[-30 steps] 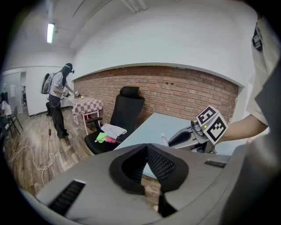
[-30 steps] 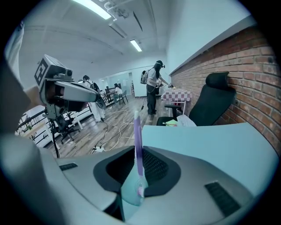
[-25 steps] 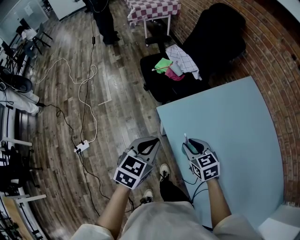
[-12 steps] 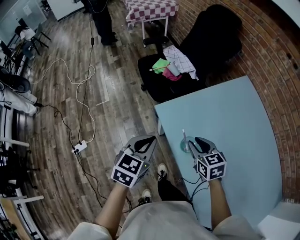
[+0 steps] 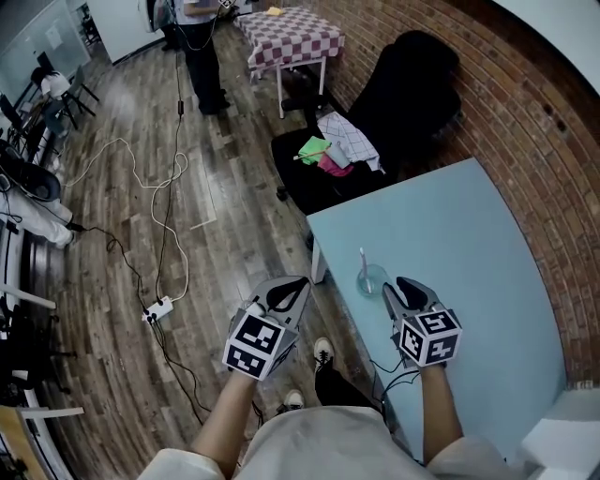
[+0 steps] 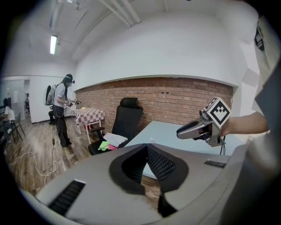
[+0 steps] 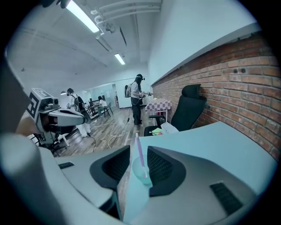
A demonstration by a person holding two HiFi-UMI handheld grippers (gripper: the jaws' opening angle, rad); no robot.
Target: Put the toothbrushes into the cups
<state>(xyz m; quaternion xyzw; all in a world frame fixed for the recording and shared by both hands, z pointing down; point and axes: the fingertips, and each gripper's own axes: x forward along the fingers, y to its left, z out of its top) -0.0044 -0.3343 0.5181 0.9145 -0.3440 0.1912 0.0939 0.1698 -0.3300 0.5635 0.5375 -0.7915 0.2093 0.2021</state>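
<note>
The toothbrush [image 5: 362, 262] stands in the cup [image 5: 371, 280], its pale purple handle leaning against the rim with the far end sticking up above it. The cup is a clear, pale green one, and it holds only this one brush. It sits on the light blue table [image 5: 469, 234], close to the corner nearest you on the left. Your right gripper [image 5: 403, 285] hangs just behind the cup with its jaws spread wide. In the right gripper view the cup [image 7: 142, 170] and toothbrush [image 7: 139, 154] line up in the gap between the pads, and neither pad touches them. Your left gripper [image 5: 302, 281] is off the table's edge, over the wooden floor [image 5: 112, 234]. Its jaw tips are together and nothing is between them. Beyond the table a black office chair [image 5: 403, 84] stands against the brick wall [image 5: 525, 122], with a heap of cloths [image 5: 336, 145] on its seat. Farther off there is a small checked table [image 5: 286, 28] with a person [image 5: 199, 42] standing beside it. A white cable [image 5: 159, 178] runs across the floor to a power strip [image 5: 161, 307].
</note>
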